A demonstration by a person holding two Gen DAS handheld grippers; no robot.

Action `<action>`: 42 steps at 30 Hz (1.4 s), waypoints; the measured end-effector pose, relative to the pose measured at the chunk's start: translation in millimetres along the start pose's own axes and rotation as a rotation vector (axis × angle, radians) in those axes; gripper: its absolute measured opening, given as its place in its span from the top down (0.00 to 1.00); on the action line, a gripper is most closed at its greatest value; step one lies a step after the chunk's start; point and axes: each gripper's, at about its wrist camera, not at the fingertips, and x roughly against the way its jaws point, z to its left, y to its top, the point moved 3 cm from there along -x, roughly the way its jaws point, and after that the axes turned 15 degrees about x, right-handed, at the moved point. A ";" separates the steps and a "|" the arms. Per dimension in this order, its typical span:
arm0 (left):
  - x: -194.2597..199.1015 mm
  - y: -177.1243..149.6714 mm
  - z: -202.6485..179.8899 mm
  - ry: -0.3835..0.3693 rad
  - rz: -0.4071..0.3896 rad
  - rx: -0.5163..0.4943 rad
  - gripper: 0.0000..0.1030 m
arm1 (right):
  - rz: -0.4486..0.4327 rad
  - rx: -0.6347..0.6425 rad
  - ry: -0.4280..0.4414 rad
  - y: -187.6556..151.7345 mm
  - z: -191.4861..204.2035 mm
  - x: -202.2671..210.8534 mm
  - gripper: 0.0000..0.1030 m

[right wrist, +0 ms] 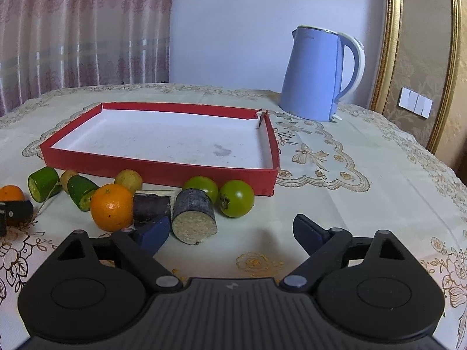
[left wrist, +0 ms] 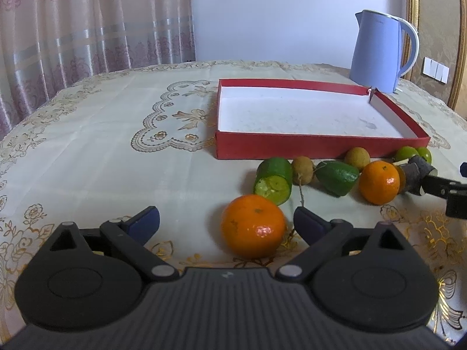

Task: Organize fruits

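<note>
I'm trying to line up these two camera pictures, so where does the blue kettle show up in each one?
Left wrist view: the blue kettle stands at the upper right, just behind the far right corner of the red box.
Right wrist view: the kettle stands right of centre, upper half, beyond that same corner of the red box.
Shared landmark: the box's torn far right corner.
</note>
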 end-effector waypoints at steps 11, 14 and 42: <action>-2.5 -0.6 1.7 0.000 0.006 0.001 0.05 | -0.004 0.014 -0.004 1.0 3.6 -0.8 0.10; -4.2 -0.8 2.5 0.000 0.008 0.003 0.10 | -0.001 -0.002 0.004 0.5 1.3 -2.5 0.10; 4.6 -4.4 -0.5 -0.121 -0.007 -0.014 0.61 | -0.019 -0.032 0.089 -2.5 -0.7 2.9 0.32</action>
